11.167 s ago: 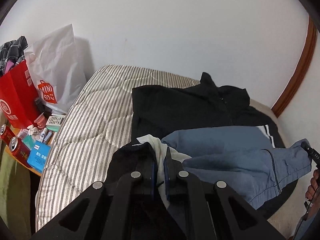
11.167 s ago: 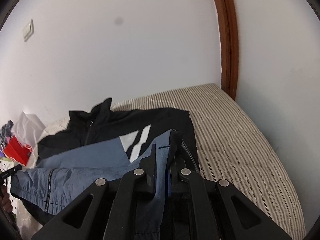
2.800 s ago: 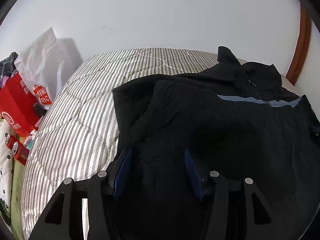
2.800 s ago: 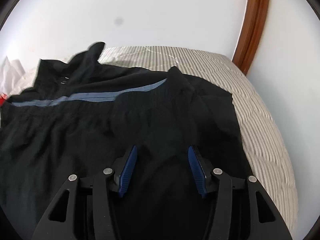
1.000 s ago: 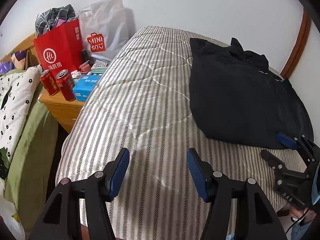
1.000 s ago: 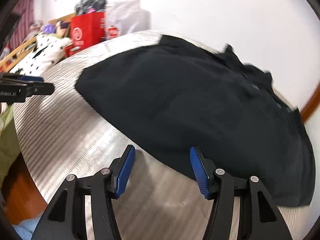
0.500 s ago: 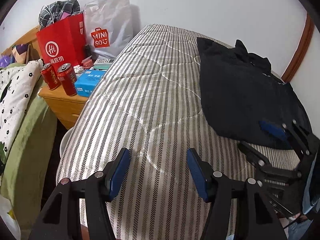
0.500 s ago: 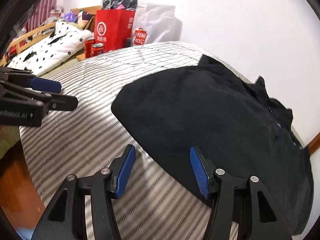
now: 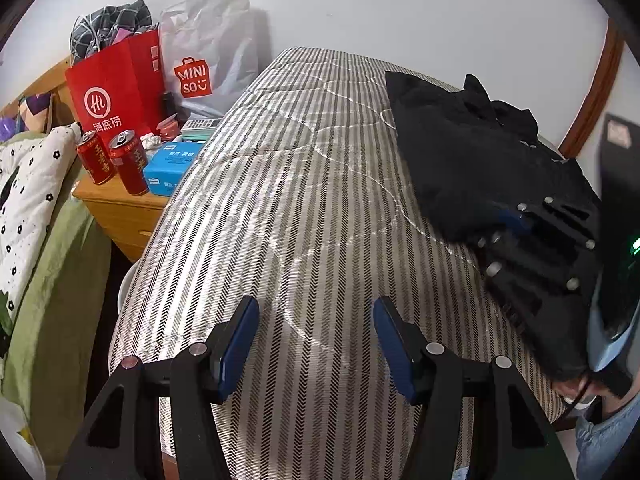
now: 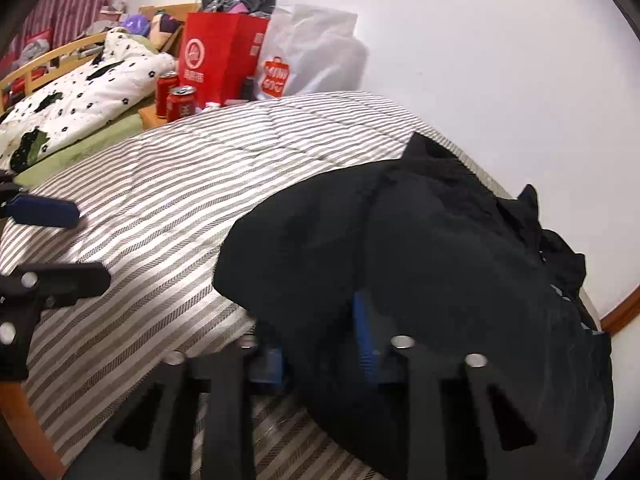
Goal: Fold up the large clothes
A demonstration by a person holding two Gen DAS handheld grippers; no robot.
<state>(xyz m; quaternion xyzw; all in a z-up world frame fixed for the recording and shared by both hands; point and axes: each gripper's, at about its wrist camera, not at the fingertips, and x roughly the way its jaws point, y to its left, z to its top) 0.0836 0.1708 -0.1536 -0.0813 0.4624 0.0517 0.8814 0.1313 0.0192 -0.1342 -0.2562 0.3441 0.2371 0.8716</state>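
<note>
The left gripper [image 9: 314, 344] hangs over the bare striped mattress [image 9: 280, 208], jaws spread wide with nothing between them. The right gripper [image 10: 320, 336] is at the near edge of the folded black clothes [image 10: 420, 264], its jaws apart with the cloth's edge lying between them, not pinched. The dark bundle lies on the bed's right side, its length running from the near edge toward the far wall. Beyond the bed's left side stand two red cans [image 9: 116, 160] and a red bag [image 9: 116, 88].

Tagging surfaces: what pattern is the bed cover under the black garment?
Grey and white stripes on the bed cover, clearest in the left wrist view.
</note>
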